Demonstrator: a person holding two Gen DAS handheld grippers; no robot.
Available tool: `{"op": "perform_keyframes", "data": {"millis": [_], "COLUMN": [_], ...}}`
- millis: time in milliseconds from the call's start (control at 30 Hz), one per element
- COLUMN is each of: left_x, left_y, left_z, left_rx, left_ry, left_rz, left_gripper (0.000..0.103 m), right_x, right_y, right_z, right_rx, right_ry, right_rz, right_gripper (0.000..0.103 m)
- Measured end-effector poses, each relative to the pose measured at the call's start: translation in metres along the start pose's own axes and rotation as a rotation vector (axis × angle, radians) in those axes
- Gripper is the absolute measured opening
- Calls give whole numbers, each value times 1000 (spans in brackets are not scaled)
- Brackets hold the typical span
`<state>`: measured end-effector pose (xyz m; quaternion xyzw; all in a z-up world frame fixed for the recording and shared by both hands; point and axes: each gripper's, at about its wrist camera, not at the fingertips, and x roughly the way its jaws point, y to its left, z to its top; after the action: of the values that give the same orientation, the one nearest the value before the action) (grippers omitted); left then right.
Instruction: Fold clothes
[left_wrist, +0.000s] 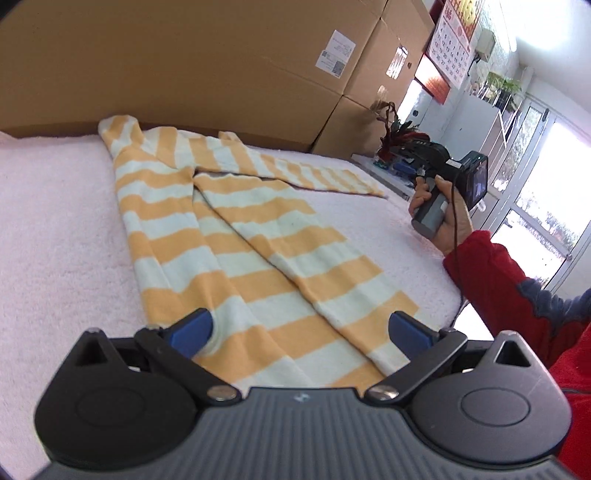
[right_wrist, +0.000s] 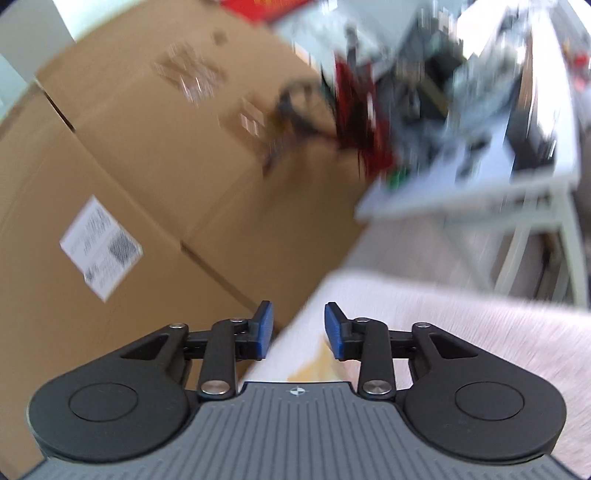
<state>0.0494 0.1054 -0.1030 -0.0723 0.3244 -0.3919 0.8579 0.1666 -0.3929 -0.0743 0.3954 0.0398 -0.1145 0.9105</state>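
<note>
- While your left gripper (left_wrist: 301, 328) hangs low over the near hem of the striped garment (left_wrist: 236, 236), its jaws stand wide apart with nothing pinched; the blue pads (left_wrist: 192, 326) sit to either side of the cloth's near end without pressing on it
- Under that gripper the garment lies flat on the white fleecy cover (left_wrist: 55, 240), near the middle of the surface, so you are between folds, I judge: one side panel is already laid over the body along a slanting crease, and no grip is in hand
- Its long axis runs away from you, from the hem by your left gripper to the far end, which points toward the cardboard boxes (left_wrist: 221, 62); a sleeve (left_wrist: 314, 173) branches off rightward near that far end
- Your right hand (left_wrist: 441, 210) is lifted off to the right, apart from the cloth, past the sleeve's cuff
- From its own view, the right gripper (right_wrist: 299, 332) has jaws partly apart and empty, pointing over the cover's edge at the boxes; only a scrap of orange cloth shows below the pads, and the view is blurred
- The next move, as I read it, calls for the outstretched sleeve to be folded in: bring the right gripper down to the cuff, close on one layer only, and carry it across onto the body
- Keep the left jaws ready at the hem to hold the cloth from sliding
</note>
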Motion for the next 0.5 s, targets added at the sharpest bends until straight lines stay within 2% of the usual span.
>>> {"op": "perform_keyframes", "data": {"millis": [33,67,133,233,300,400,500], "left_x": [-3,-6,-11,-14,-14,-3,-4], "left_y": [-2,-4,-7,-12,-16,-19,-18], "left_z": [-2,-3,-2,1,1,-6,-15], "left_rx": [6,10,17,26,37,73,64], "left_ry": [-1,-1,0,-32,-43,-4,-20], "left_rz": [-2,-1,-1,-37,-47,11,32], "left_gripper": [101,101,101,101,101,101,101], "right_x": [-3,-3,-2,-11,-20,-30,-26], "right_y": [3,9,32,92,132,172,186], "right_z": [1,0,-12,-52,-94,-159,-193], "right_rx": [-12,-11,-30,-163,-277,-349,-382], "right_ry": [-11,45,241,594,767,959,998], "right_rz": [29,69,181,407,487,537,464], "right_gripper": [38,37,36,37,37,32,32]}}
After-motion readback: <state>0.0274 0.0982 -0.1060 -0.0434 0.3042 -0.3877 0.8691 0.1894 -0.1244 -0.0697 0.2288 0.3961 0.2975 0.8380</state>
